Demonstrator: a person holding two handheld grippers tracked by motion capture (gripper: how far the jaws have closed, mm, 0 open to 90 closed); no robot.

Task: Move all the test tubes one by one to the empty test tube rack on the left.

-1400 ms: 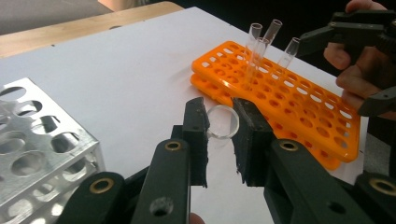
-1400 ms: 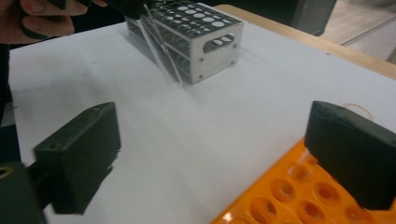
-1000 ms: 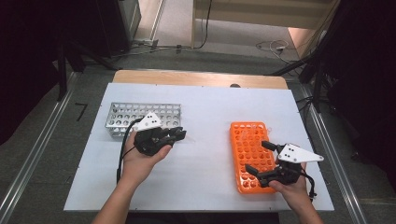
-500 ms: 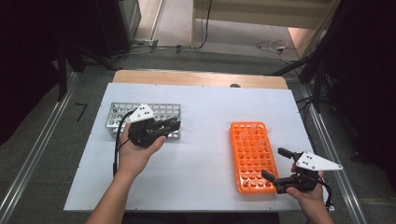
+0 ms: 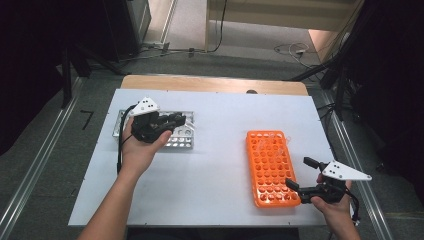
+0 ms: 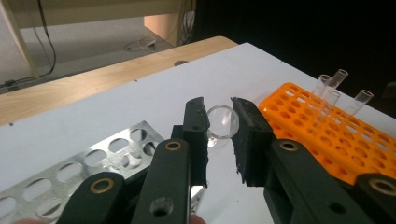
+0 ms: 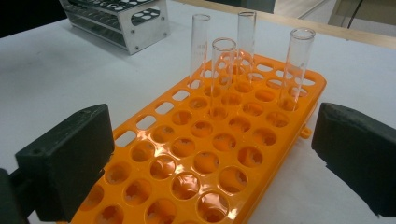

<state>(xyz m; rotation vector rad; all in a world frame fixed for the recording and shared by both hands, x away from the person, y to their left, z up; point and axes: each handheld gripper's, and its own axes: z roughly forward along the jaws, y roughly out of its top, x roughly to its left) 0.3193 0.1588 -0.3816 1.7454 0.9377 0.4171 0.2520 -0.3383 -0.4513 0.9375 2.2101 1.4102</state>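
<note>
High view looks down and forward over the white rectangular tabletop (image 5: pixel 215 165). Left gripper view sits low and close over the perforated metal tube rack (image 6: pixel 88 163), facing across to the orange plastic tube rack (image 6: pixel 345 135). Right gripper view hugs that orange rack (image 7: pixel 210 154), metal rack (image 7: pixel 121 18) behind.

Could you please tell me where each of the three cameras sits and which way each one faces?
High view: above the person's side, looking forward and down on the white table; both forearms, left claw, right claw.
Left gripper view: on the left claw, looking across the metal rack toward the orange rack; its jaws are shut on a glass tube.
Right gripper view: on the right claw, jaws open, facing the orange rack and its four tubes.
All three views share both racks.
</note>
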